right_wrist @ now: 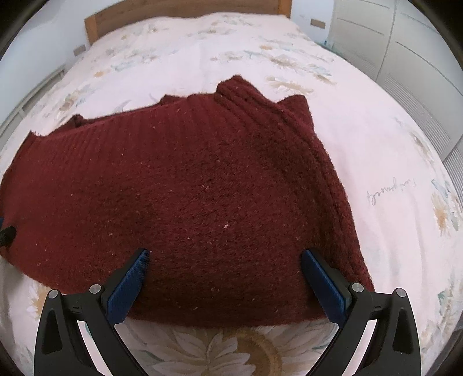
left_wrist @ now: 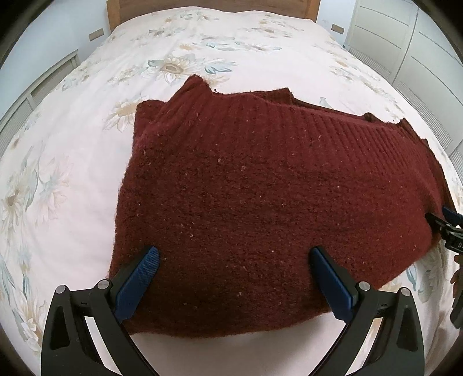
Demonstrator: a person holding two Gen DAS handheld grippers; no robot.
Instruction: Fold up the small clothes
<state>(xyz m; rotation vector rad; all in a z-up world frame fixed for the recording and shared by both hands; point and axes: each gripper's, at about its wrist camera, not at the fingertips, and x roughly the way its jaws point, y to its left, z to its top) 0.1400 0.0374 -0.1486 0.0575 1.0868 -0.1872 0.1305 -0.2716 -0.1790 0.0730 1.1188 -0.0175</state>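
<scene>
Both claws spread wide and gripping nothing: the left claw [left_wrist: 234, 257] and right claw [right_wrist: 225, 259] hover over the near edge of the dark red knitted sweater [left_wrist: 260, 188], which lies part-folded just ahead. Next, I'd judge, comes pinching that hem for another fold. Underneath: a floral-sheeted bed [left_wrist: 72, 144], wooden headboard [right_wrist: 185, 11] far ahead, white wardrobe [right_wrist: 405, 57] off right.
</scene>
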